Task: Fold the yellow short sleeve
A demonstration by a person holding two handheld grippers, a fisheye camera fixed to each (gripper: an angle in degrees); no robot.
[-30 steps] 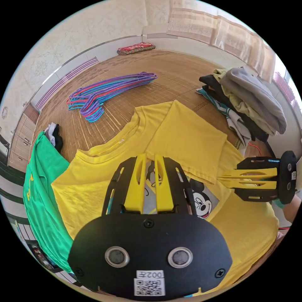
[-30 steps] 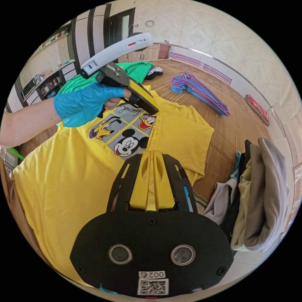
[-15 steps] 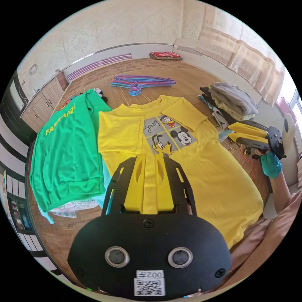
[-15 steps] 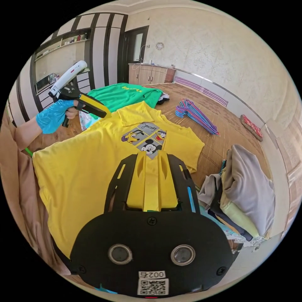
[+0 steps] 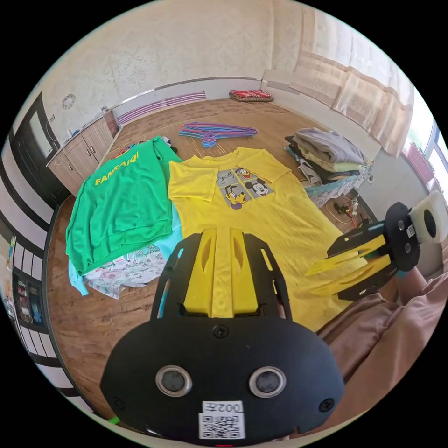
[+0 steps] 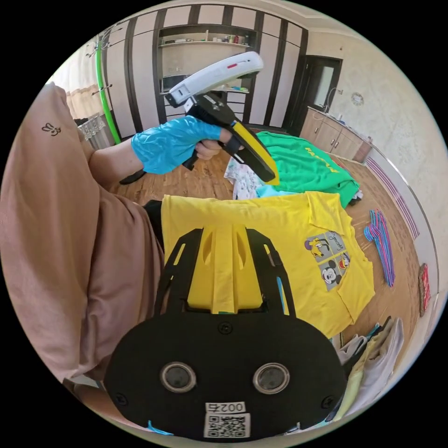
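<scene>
The yellow short sleeve [image 5: 261,210] lies flat on the wooden floor [image 5: 93,317], front up, with both sleeves folded in over the chest beside the cartoon print [image 5: 238,184]. In the left gripper view it runs from centre up toward 12 o'clock, collar farthest away, hem nearest the person.

The left gripper [image 5: 223,233] hangs above the hem end of the shirt, its two yellow jaws set apart with a strip of shirt showing between them, pinching nothing. Over at 3 o'clock in that view the right gripper [image 5: 322,280] comes in sideways, jaws spread in a narrow fork, tips over the shirt's near edge, nothing between them either.

From the right gripper view, the right gripper's own jaws [image 6: 224,231] stand a little apart above the hem. At 12 o'clock, a hand in a blue glove [image 6: 172,142] holds the left gripper's handle, tip angled down toward the clothes.

No baskets or bins here; everything sits on the floor. A green shirt [image 5: 123,200] lies just beside the yellow one at 10 o'clock, on top of a patterned cloth [image 5: 126,273]. Coloured hangers [image 5: 214,131] rest past the collar at 12 o'clock. A stack of folded clothes [image 5: 326,154] sits at 2 o'clock.
</scene>
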